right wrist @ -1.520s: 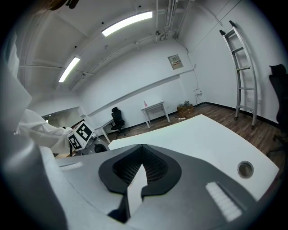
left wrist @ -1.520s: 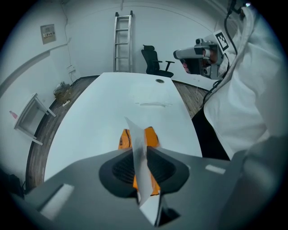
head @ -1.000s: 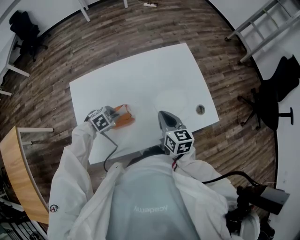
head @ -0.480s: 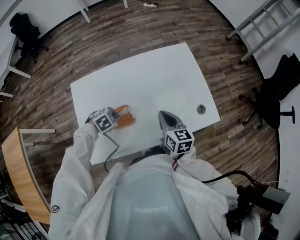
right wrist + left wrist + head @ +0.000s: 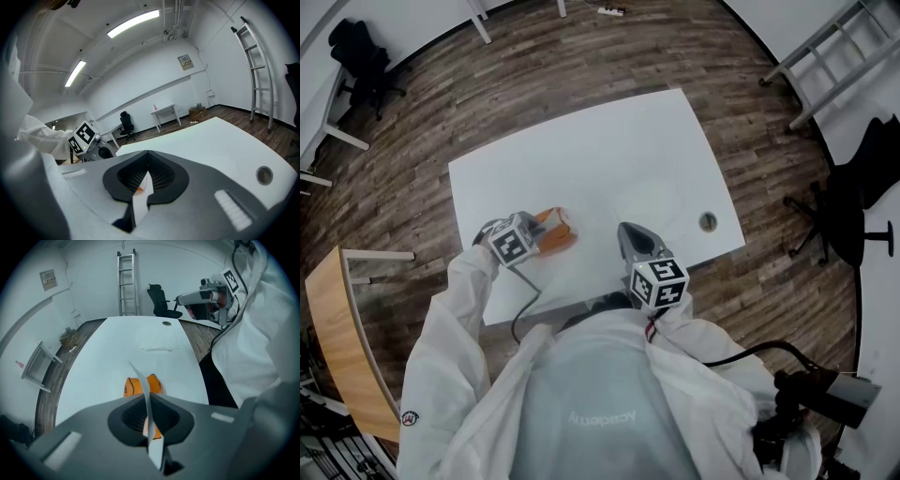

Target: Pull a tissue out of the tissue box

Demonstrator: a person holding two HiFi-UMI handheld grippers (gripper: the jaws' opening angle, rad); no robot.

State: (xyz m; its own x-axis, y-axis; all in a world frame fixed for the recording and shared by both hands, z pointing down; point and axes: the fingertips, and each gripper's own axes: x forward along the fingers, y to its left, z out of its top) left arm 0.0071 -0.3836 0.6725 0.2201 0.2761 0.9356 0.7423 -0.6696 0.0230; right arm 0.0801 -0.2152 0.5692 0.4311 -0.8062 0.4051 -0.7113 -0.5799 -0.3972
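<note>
An orange tissue pack [image 5: 558, 231] lies on the white table [image 5: 609, 150] near its front left. My left gripper [image 5: 539, 236] points steeply down right over the pack. In the left gripper view its jaws are shut on a thin white tissue [image 5: 140, 380], which runs edge-on up past the jaw tips, above the orange pack [image 5: 154, 383]. My right gripper [image 5: 628, 232] hovers over the table's front edge, to the right of the pack and apart from it. Its jaws stand shut with nothing held; only a narrow slit shows between them in the right gripper view.
A round cable hole [image 5: 707, 221] sits near the table's right edge. Around the table are wooden floor, a ladder [image 5: 834, 47] at the back right, a black chair [image 5: 853, 197] on the right and a wooden desk [image 5: 337, 347] at the left.
The head view has shifted a little. Both grippers keep their places, and the left one stays shut over the orange pack.
</note>
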